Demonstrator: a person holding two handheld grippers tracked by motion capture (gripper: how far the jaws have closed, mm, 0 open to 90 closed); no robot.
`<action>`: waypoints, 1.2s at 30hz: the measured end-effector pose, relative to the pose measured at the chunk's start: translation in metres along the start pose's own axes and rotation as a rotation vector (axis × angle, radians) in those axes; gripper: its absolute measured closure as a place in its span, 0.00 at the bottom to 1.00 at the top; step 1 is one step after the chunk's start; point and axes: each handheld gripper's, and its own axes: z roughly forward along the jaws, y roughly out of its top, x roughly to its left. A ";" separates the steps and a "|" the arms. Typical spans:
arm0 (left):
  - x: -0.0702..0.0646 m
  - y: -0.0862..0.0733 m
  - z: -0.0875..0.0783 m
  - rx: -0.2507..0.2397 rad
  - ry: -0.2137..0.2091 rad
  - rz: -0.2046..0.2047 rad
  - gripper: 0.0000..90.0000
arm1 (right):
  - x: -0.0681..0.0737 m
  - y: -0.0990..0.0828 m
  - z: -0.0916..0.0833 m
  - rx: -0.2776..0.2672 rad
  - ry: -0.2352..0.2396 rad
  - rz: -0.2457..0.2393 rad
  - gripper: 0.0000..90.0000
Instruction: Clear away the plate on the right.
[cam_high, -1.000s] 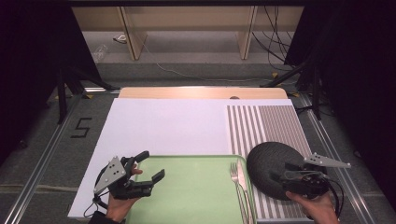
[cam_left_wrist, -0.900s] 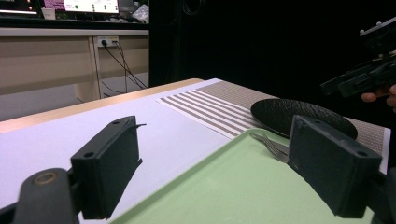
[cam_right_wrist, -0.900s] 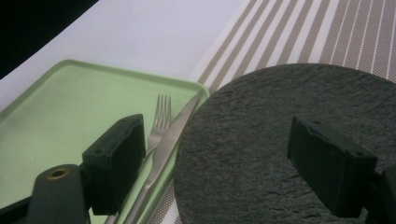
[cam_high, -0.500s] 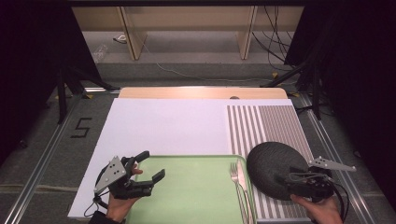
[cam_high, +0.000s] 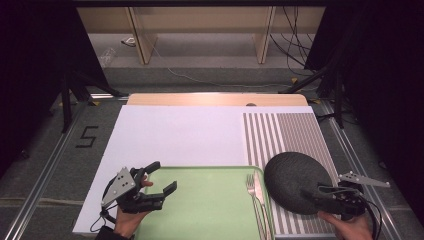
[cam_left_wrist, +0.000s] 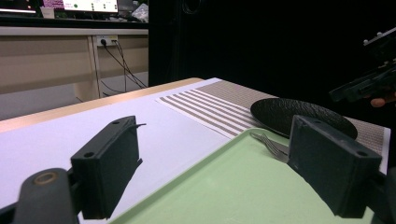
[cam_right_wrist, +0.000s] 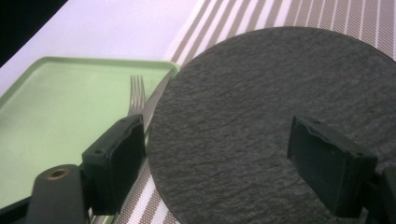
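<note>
A white sheet (cam_high: 175, 135) covers most of the tabletop (cam_high: 215, 99), whose bare wooden edge shows along the far side. A striped mat (cam_high: 280, 132) lies flat on the sheet's right part, with broad stripes at its left and fine ones at its right. On the grey floor (cam_high: 45, 155) left of the tabletop a dark figure 5 (cam_high: 86, 136) is marked. Beyond the far edge stand pale wooden panels (cam_high: 200, 20), with cables (cam_high: 295, 55) trailing near them, and a small clear thing, perhaps crumpled plastic (cam_high: 107, 56), lies on the floor.
</note>
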 end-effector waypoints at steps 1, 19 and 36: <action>0.000 0.000 0.000 0.000 0.000 0.002 0.18 | -0.002 0.000 -0.001 0.000 -0.001 0.010 0.22; -0.002 -0.001 -0.003 0.000 0.009 0.009 0.18 | -0.034 -0.008 -0.011 0.004 -0.059 0.178 0.23; -0.002 -0.001 -0.003 0.000 0.011 0.010 0.18 | -0.058 -0.020 -0.015 0.039 -0.052 0.358 0.25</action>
